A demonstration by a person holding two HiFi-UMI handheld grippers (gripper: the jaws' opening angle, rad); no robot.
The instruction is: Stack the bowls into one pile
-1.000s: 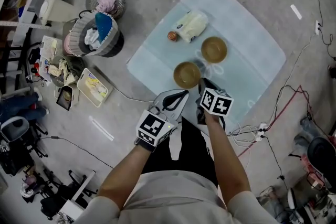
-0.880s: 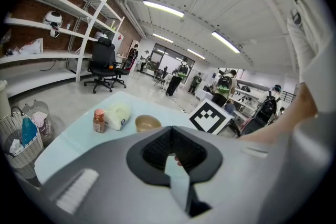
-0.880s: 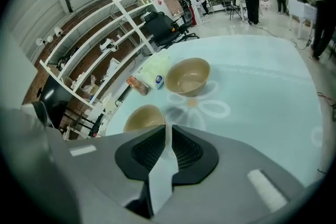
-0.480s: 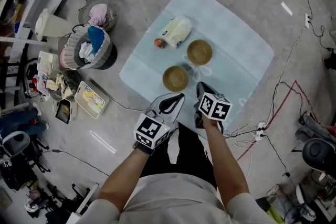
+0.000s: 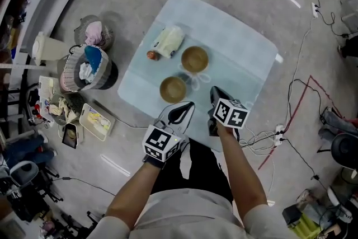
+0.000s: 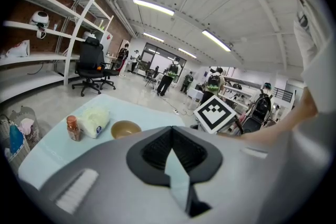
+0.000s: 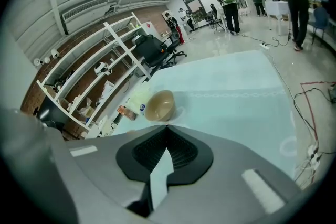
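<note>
Two brown bowls stand apart on the pale blue table (image 5: 240, 59): the near bowl (image 5: 173, 89) and the far bowl (image 5: 194, 59). Both are upright and empty. My left gripper (image 5: 187, 105) hovers shut at the table's near edge, just short of the near bowl, holding nothing. My right gripper (image 5: 215, 92) is beside it on the right, also shut and empty. In the left gripper view one bowl (image 6: 125, 128) shows above the closed jaws of my left gripper (image 6: 170, 128). In the right gripper view one bowl (image 7: 160, 105) sits ahead of my right gripper (image 7: 166, 126).
A white bag (image 5: 168, 42) and a small brown bottle (image 5: 151, 55) lie left of the far bowl. Baskets of cloth (image 5: 89, 68) and a tray (image 5: 96, 120) crowd the floor to the left. Cables and a power strip (image 5: 278, 134) lie on the right.
The head view has pulled back, so the table and bowls look smaller and farther. Both grippers keep their place in front of the body, still shut. The bowls have not moved on the table.
</note>
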